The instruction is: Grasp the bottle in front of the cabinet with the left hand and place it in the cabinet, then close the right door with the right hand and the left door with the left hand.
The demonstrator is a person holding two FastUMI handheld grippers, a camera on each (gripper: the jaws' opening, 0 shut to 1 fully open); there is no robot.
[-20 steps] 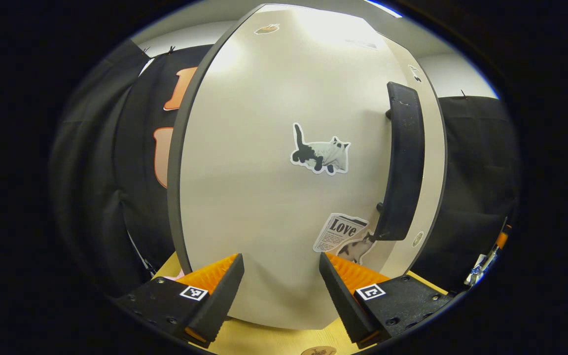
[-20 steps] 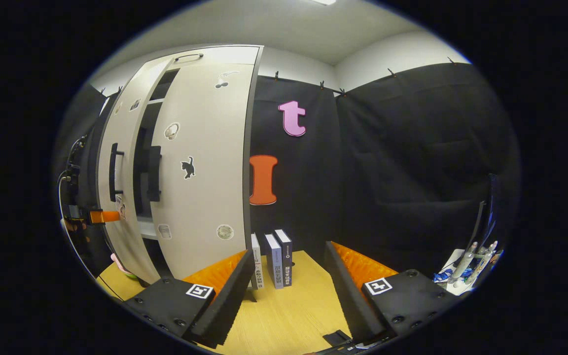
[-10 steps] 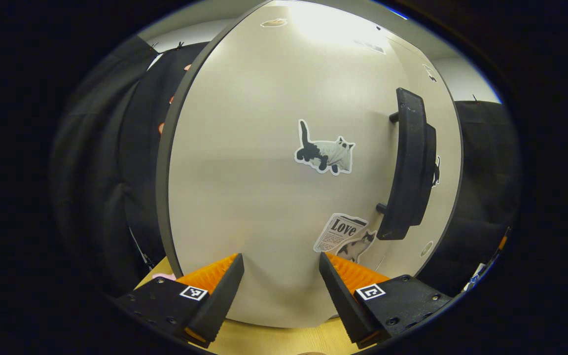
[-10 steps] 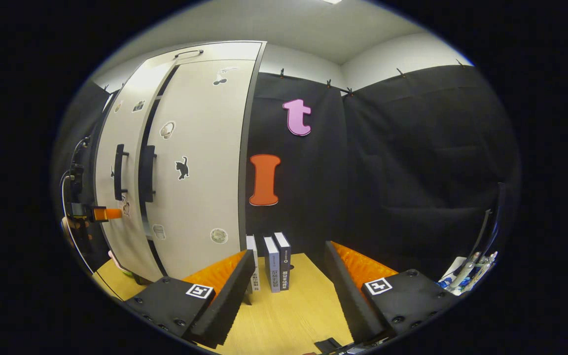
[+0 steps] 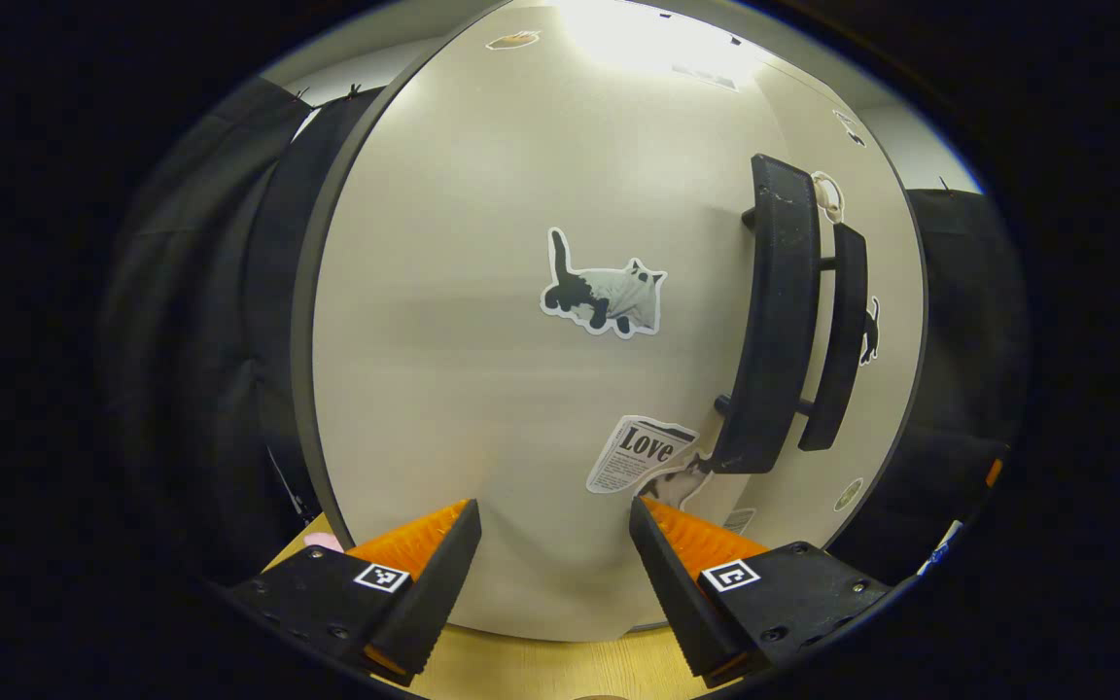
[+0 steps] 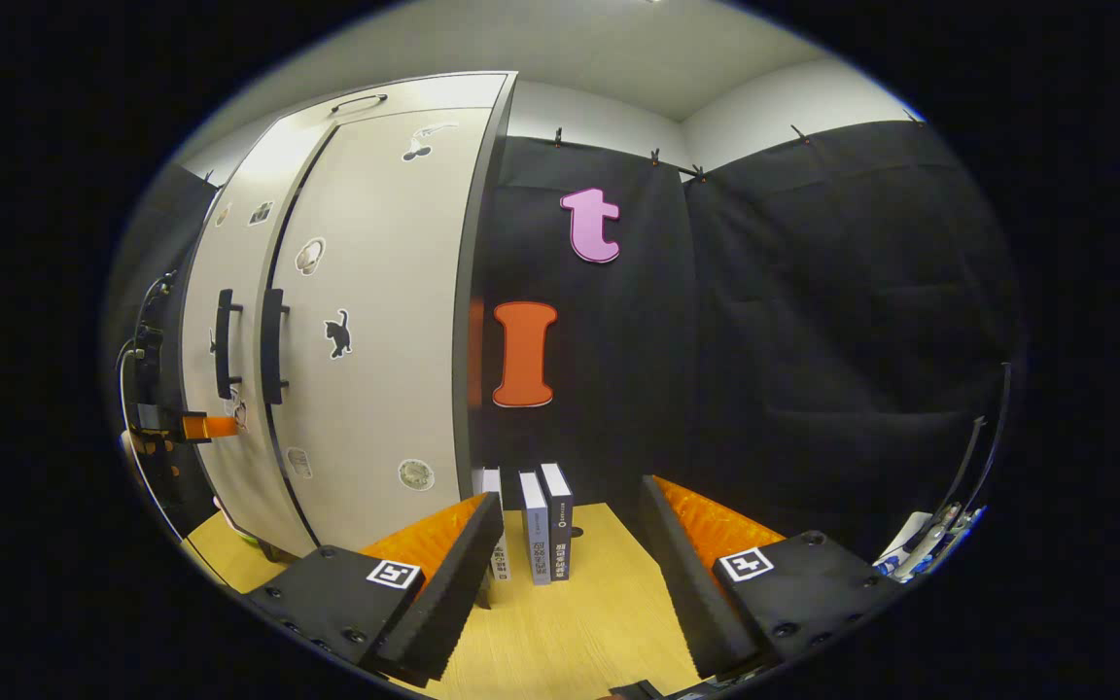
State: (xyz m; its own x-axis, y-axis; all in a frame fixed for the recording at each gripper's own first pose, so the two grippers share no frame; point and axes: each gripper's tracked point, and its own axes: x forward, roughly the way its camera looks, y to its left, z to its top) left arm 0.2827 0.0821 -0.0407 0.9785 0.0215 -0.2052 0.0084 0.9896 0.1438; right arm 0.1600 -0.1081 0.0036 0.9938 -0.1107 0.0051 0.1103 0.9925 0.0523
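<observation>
The bottle cannot be seen; judging by the shut doors, it is likely already inside the cabinet [image 6: 366, 292].

In the left gripper view, the left hand-held gripper [image 5: 550, 559] is spread wide with nothing between its fingers. Its tips sit right up at the left door [image 5: 482, 340]; whether they touch it cannot be told. That door has a cat sticker [image 5: 604, 297] in the middle and a newspaper sticker [image 5: 640, 453] lower down. Its dark left handle [image 5: 769, 321] stands just beside the right handle [image 5: 837, 340], so the two doors look to meet.

In the right gripper view, the right hand-held gripper [image 6: 570, 574] is also spread wide and holds nothing. It hangs over the desk [image 6: 570, 642], well away from the cabinet. The right door [image 6: 375, 321] looks flat and shut. The left hand-held gripper shows far off at the left door's edge. Three books [image 6: 536, 525] stand on the desk beside the cabinet.

The job looks almost done. What could go wrong: if the left door is not pushed fully home, it could swing back open when the left hand-held gripper pulls away. A hard push could also shake the cabinet and tip the bottle inside. Pulling back carelessly could catch a finger on the handle and drag the door out.
</observation>
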